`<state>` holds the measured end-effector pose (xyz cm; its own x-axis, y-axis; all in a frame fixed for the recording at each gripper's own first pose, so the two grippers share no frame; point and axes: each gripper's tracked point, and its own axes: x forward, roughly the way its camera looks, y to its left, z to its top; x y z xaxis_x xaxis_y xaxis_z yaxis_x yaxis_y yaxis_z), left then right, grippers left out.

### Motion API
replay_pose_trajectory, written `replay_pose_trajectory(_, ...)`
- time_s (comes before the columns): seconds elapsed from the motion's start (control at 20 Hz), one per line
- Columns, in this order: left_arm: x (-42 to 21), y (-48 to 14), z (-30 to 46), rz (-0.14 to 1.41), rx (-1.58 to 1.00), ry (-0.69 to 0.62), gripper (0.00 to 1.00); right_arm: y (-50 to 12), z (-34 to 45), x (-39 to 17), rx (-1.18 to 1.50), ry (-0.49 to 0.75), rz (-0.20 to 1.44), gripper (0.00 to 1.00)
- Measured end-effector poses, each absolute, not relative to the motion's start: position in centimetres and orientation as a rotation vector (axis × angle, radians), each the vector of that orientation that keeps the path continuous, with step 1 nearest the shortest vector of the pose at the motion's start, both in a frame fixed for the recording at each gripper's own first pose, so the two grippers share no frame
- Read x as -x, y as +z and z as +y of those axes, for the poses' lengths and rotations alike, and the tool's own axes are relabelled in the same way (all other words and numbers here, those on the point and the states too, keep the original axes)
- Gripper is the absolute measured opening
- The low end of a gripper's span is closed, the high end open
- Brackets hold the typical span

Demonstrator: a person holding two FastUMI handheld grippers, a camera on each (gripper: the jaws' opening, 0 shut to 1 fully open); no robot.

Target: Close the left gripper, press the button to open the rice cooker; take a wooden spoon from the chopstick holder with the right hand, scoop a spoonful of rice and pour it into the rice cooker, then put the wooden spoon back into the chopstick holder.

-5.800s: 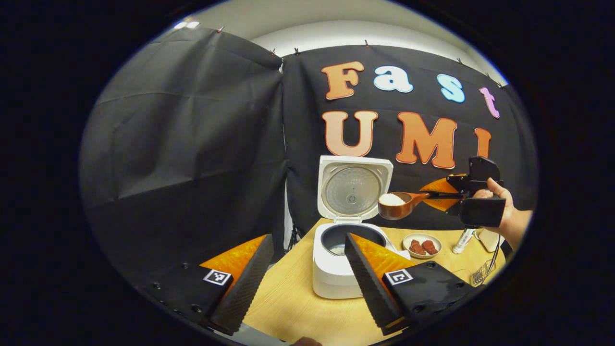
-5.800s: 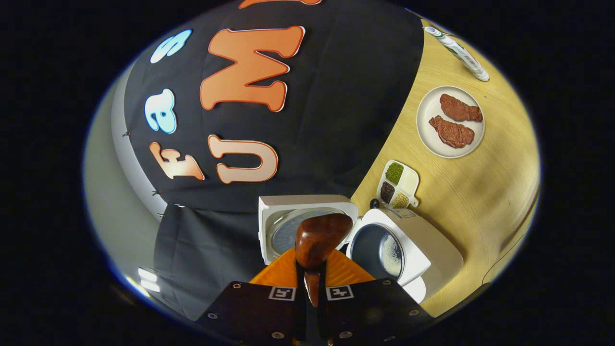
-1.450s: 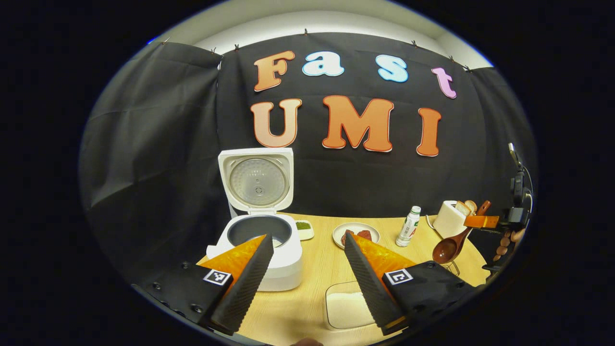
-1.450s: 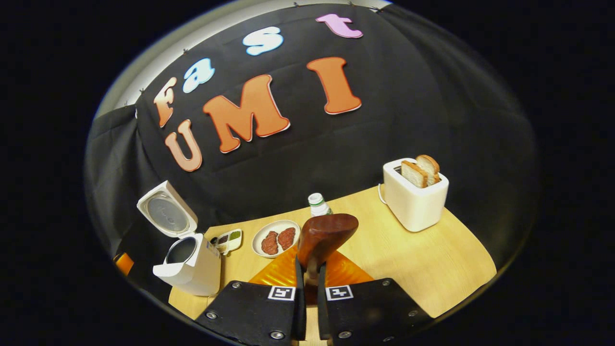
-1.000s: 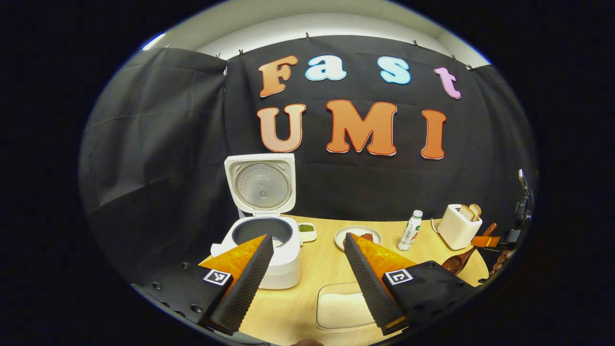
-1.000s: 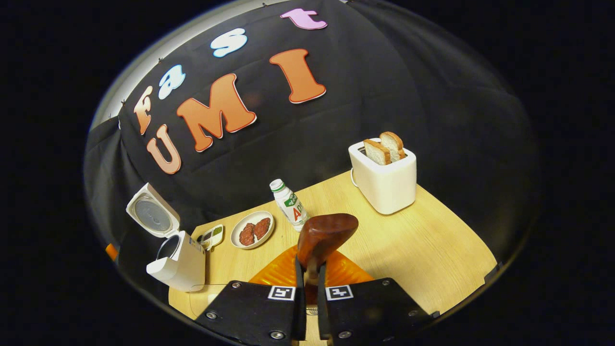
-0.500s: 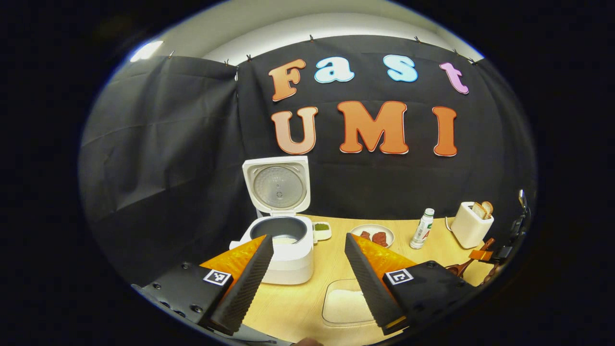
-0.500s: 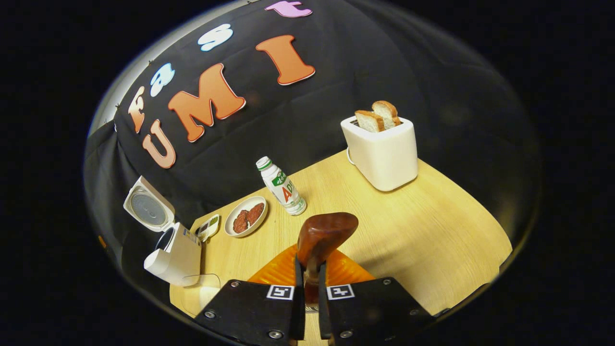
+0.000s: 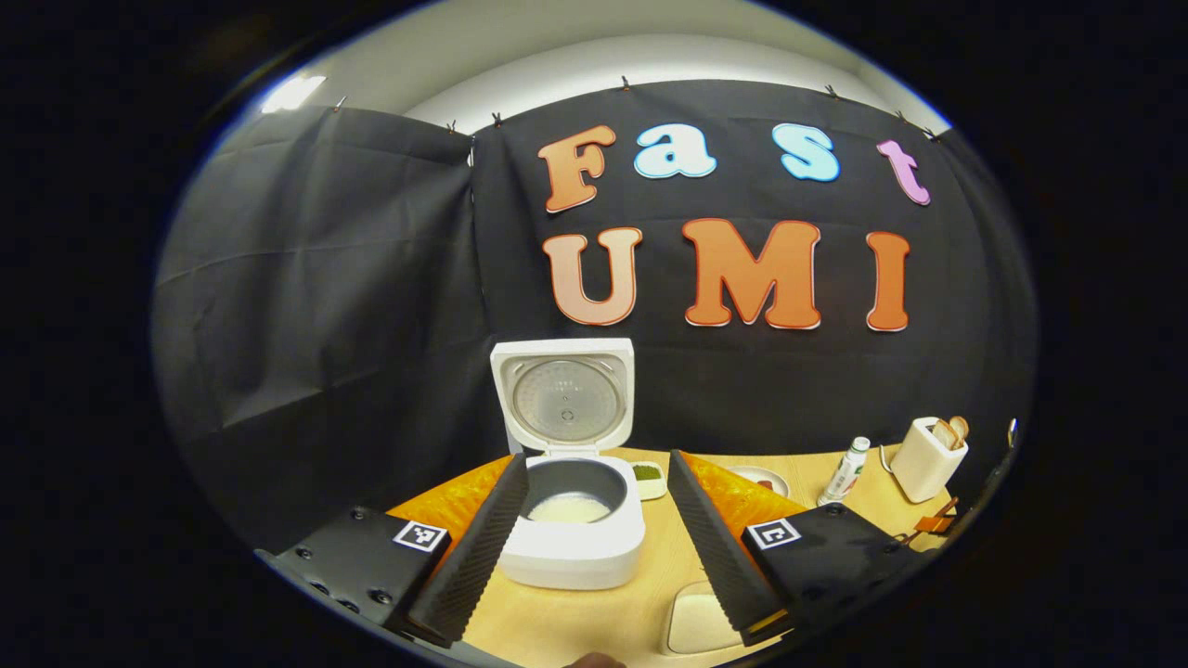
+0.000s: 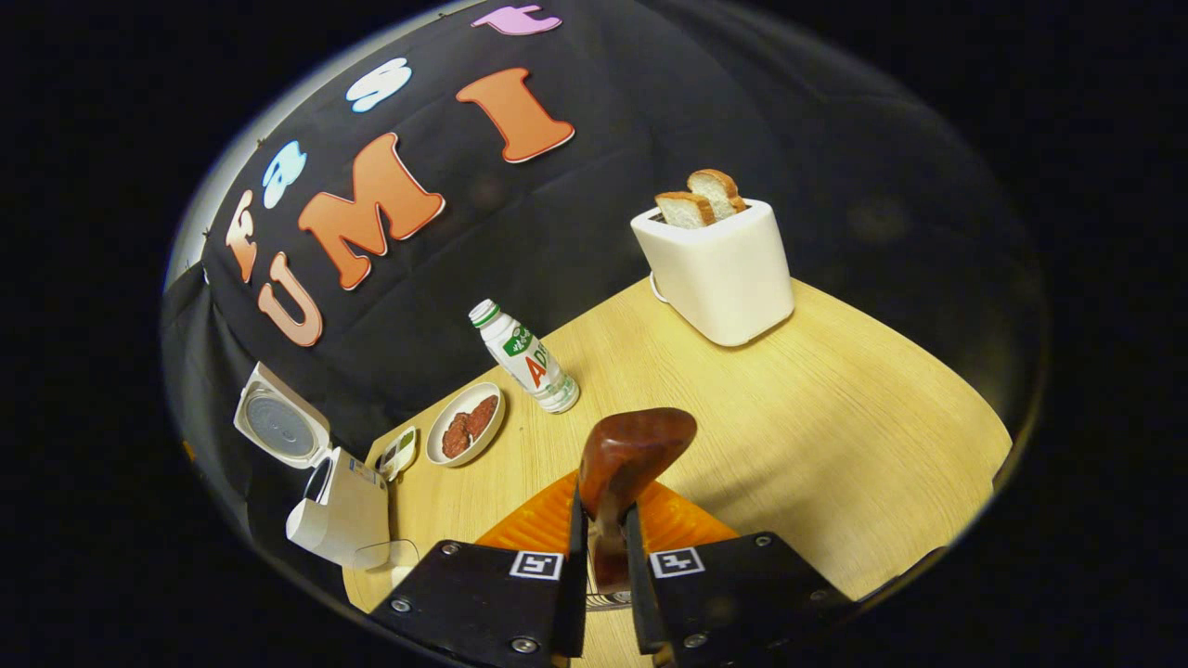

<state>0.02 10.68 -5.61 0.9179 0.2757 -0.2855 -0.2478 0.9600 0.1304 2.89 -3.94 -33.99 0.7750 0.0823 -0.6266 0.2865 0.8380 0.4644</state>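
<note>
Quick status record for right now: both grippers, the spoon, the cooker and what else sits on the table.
left gripper: open, empty
right gripper: shut on wooden spoon
spoon bowl: back faces the camera, contents cannot tell
rice cooker: lid up, rice in the pot
table: toaster with two bread slices, bottle, plate of meat, small divided dish

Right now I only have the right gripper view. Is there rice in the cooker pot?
Observer: Yes. The left gripper view looks into the open cooker, and white rice lies at the bottom of its pot.
Operator: Left tongs?
Observer: The left tongs are open and hold nothing. They point at the cooker, which sits between their fingers in that view.
</note>
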Motion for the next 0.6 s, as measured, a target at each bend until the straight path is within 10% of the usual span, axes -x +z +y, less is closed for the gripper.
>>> replay_pose_trajectory(0.4, -9.7, -5.7, 17.3, 0.386, -0.074, 0.263, 1.00, -32.5, -6.7, -1.8, -0.398, -0.216, 0.658, 0.75)
replay_pose_trajectory(0.6, -15.5, -5.3, 18.7, 0.379, -0.048, 0.244, 0.98, -28.6, -7.9, -1.0, -0.295, -0.247, 0.604, 0.86)
